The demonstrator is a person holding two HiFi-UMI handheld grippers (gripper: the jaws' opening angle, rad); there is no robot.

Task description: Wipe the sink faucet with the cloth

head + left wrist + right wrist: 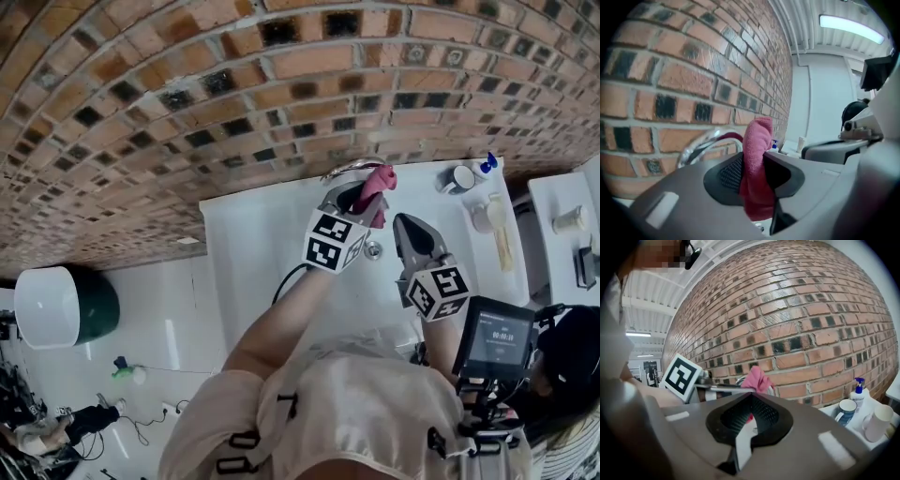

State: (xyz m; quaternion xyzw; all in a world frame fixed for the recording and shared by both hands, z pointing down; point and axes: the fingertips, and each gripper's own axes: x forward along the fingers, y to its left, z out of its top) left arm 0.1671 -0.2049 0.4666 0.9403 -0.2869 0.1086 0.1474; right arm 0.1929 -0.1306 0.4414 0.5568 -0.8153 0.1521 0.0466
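Note:
My left gripper (364,195) is shut on a pink cloth (377,190), which stands up out of the jaws against the chrome faucet (345,172) at the back of the white sink (253,253). In the left gripper view the cloth (757,140) is pinched between the pads and the curved faucet spout (701,145) lies just behind it, by the brick wall. My right gripper (412,234) hovers over the basin to the right of the left one, shut with nothing in it. The right gripper view shows the cloth (757,379) and the left gripper's marker cube (682,376) ahead.
A brick wall (281,84) runs right behind the faucet. On the ledge at the right stand a mug (459,178), a blue-capped bottle (487,165) and a white cup (876,420). The drain (372,249) lies under the grippers. A white round container (47,305) stands on the floor at the left.

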